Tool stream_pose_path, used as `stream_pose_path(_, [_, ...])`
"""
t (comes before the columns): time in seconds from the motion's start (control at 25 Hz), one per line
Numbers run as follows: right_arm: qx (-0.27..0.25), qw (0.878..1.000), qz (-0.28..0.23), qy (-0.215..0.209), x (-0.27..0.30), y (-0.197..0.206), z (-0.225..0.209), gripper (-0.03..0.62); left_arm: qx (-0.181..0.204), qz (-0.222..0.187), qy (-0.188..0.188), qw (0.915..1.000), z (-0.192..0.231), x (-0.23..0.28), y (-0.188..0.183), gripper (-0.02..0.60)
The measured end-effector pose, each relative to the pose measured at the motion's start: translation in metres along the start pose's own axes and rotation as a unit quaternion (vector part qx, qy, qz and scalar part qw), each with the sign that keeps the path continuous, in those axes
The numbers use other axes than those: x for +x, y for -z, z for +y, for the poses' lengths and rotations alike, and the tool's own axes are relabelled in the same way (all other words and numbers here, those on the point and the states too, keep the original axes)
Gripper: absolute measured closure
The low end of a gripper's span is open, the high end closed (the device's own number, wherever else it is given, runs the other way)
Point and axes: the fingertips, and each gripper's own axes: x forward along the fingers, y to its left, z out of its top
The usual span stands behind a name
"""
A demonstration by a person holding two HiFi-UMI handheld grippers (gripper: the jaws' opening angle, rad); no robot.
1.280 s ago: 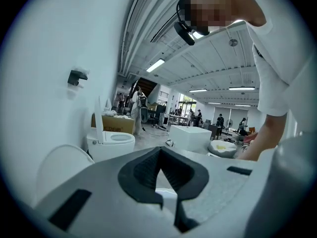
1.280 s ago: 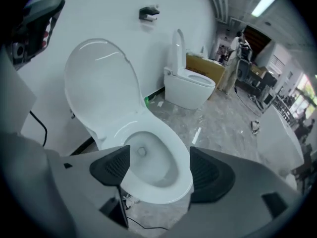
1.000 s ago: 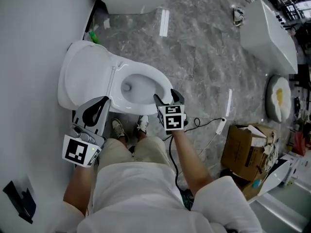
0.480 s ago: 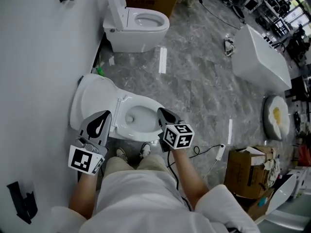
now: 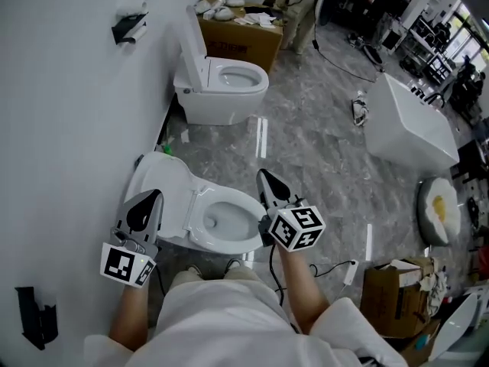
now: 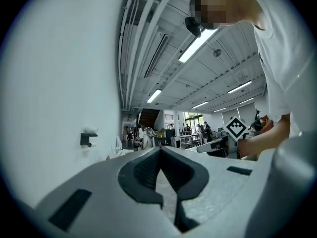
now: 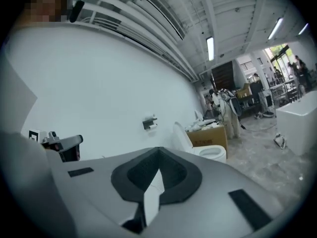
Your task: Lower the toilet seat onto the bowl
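wall at far left. left gripper held just beside it, fingers pressed together, nothing between them. toilet seat lies flat on the bowl, between the two grippers. right gripper at the bowl's right edge, fingers fully together, empty. second toilet farther back, lid upright.

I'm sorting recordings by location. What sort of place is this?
Probably a bathroom-fixture showroom or workshop, not a home bathroom: a near toilet and a second toilet stand along one wall, a white tub sits on open floor, cardboard boxes lie about.
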Motion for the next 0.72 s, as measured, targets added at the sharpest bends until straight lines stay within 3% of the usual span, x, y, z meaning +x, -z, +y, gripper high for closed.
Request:
stream_pose_path(0.2, [-0.036, 0.998, -0.046, -0.017, -0.029, -0.049, 0.014, 0.597, 0.018, -0.026, -0.034, 0.9989, 0.013, -0.022, -0.032, 0.581])
stream_pose_path(0.36, [-0.067, 0.994, -0.082, -0.002, -0.046, -0.080, 0.018, 0.597, 0.016, -0.029, -0.059, 0.9977, 0.029, -0.036, -0.039, 0.581])
stream_pose_path(0.56, [-0.128, 0.987, -0.095, 0.015, -0.072, -0.096, 0.018, 0.597, 0.007, -0.037, -0.091, 0.9952, 0.037, -0.052, -0.046, 0.581])
stream_pose_path(0.72, [-0.130, 0.987, -0.089, 0.029, -0.089, -0.095, 0.010, 0.597, 0.015, -0.035, -0.111, 0.9931, 0.043, -0.067, -0.056, 0.581])
